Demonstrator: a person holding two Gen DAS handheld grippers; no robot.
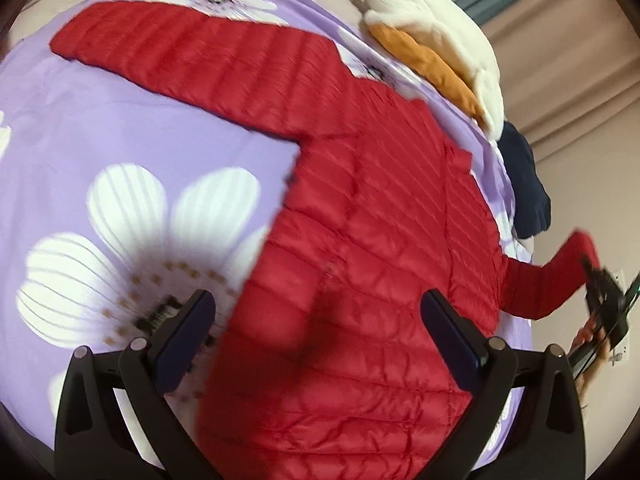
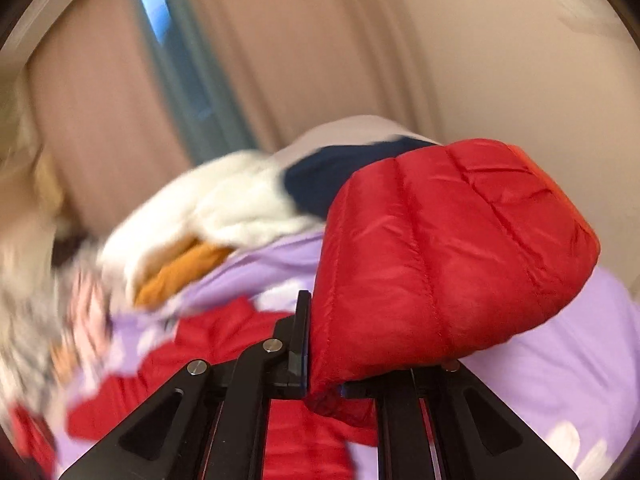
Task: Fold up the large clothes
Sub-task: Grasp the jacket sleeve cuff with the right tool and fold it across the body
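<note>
The left tongs are black plastic: two broad arms with long triangular cut-outs spread in a V, each carrying round silver pivot pins. Their fingers are flat dark navy pads with bevelled edges. The right tongs share this build, with matte black linkage bars, silver pins and teardrop slots. From the left camera they show only as a blurred black frame.

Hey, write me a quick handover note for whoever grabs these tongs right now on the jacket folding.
Left tongs: open, empty, over the jacket's lower body.
Right tongs: shut on the cuff of one sleeve, lifted off the bed.
Red jacket: flat on the purple flowered bedspread, other sleeve stretched out.
Done: sleeve gripped and raised.
Left: lay both sleeves across the body, then fold the body.
</note>
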